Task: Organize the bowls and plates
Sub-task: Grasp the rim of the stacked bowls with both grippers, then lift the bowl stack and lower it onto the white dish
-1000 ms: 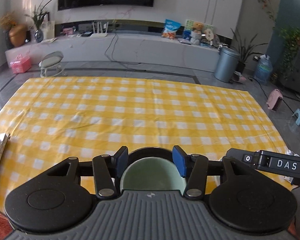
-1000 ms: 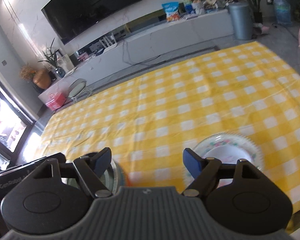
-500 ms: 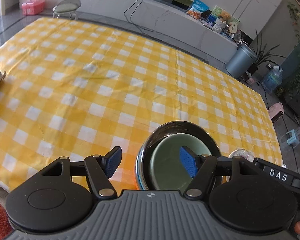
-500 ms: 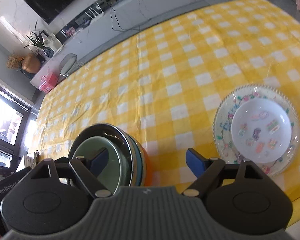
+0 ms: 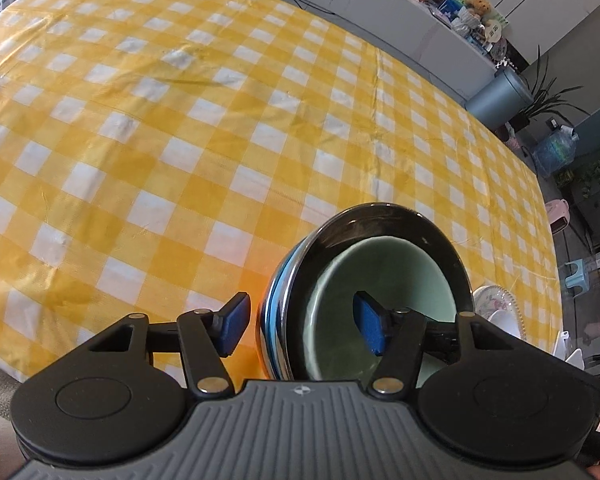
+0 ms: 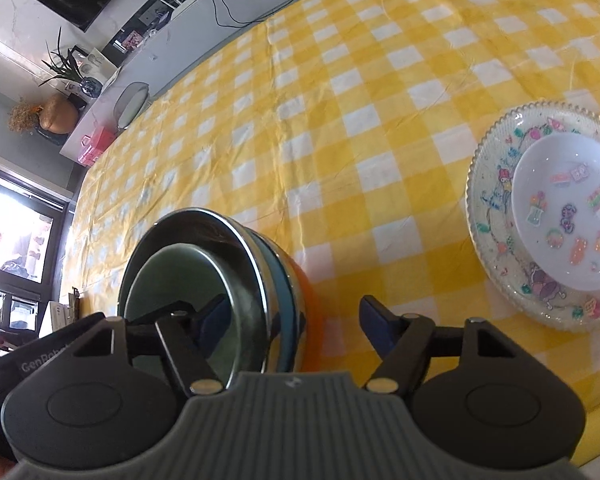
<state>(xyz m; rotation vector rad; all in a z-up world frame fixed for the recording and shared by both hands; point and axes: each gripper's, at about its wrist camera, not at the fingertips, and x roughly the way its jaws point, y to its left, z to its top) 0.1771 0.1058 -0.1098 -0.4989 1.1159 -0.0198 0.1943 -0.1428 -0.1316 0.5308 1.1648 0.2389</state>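
A stack of bowls (image 5: 364,292) sits near the front edge of the surface (image 5: 188,128) on its yellow checked cloth, a pale green bowl (image 5: 384,300) nested inside a dark steel one. The left tongs (image 5: 302,330) stand wide, straddling the stack's left rim. The right tongs (image 6: 296,330) stand wide too, straddling its right rim. A flowered plate (image 6: 496,240) carrying a white dish (image 6: 568,212) lies off to the right, apart from the stack.
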